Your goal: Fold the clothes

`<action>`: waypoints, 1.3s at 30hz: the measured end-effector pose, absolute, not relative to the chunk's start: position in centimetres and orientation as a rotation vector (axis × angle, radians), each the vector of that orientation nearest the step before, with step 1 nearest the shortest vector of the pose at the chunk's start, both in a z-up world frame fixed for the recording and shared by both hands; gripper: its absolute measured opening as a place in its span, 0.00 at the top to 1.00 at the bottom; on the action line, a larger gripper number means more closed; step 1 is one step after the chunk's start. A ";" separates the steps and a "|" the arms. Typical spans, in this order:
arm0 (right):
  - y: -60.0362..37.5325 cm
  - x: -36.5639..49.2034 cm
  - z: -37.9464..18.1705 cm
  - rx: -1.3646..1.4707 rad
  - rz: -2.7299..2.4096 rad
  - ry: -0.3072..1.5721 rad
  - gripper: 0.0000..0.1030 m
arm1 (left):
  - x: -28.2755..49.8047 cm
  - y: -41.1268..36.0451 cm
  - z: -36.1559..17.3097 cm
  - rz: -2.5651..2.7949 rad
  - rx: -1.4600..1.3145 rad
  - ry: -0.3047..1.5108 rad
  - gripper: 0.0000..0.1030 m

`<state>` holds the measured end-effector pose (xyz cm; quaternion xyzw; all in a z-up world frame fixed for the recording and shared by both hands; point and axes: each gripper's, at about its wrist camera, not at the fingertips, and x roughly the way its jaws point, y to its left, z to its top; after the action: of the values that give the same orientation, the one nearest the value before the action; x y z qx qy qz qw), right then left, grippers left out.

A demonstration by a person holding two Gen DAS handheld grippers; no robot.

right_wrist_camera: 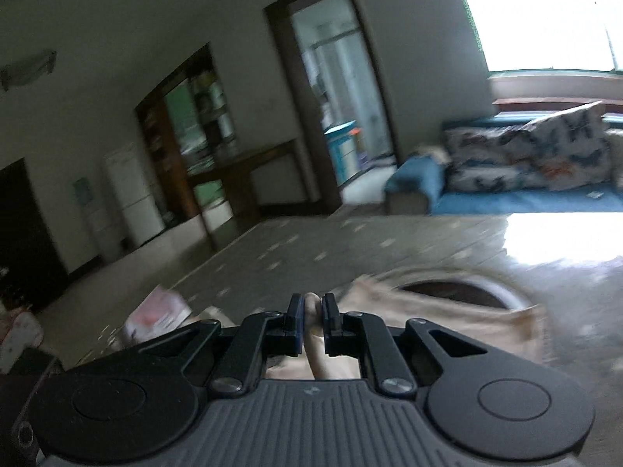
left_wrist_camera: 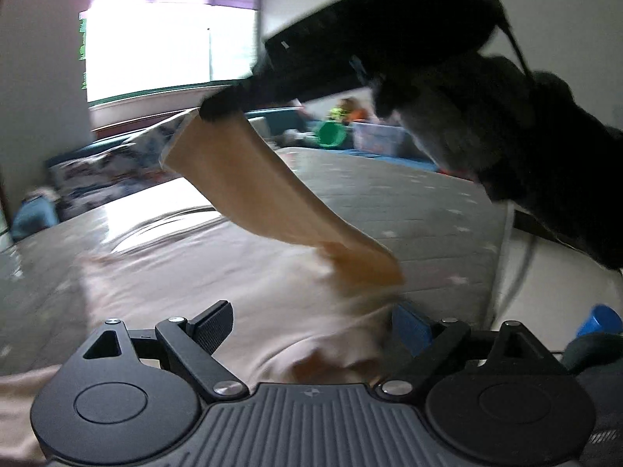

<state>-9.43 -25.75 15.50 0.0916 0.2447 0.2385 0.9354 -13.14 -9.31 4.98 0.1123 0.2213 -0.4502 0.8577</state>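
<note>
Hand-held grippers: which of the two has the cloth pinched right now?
The right hand-held gripper: its jaws are shut on a fold of the peach fabric garment, lifting it. The left hand-held gripper stands wide open over the garment, gripping nothing.

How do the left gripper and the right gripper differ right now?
The left gripper has its jaws spread wide with nothing pinched; the right gripper is shut on a strip of the pale beige cloth garment.
The left gripper sits low over the garment's spread part on the grey mattress; the right gripper is raised, the strip hanging taut from its tip.
Both are black two-finger tools with blue pads.
</note>
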 end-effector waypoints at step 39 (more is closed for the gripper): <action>-29.2 -11.4 5.7 -0.146 0.222 0.631 0.71 | -8.4 -3.6 3.1 -0.676 0.148 0.537 0.12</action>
<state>-11.38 -29.23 5.74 -0.0717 0.3095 0.1088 0.9419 -8.41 -3.65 3.12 0.0715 0.2598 -0.3275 0.9056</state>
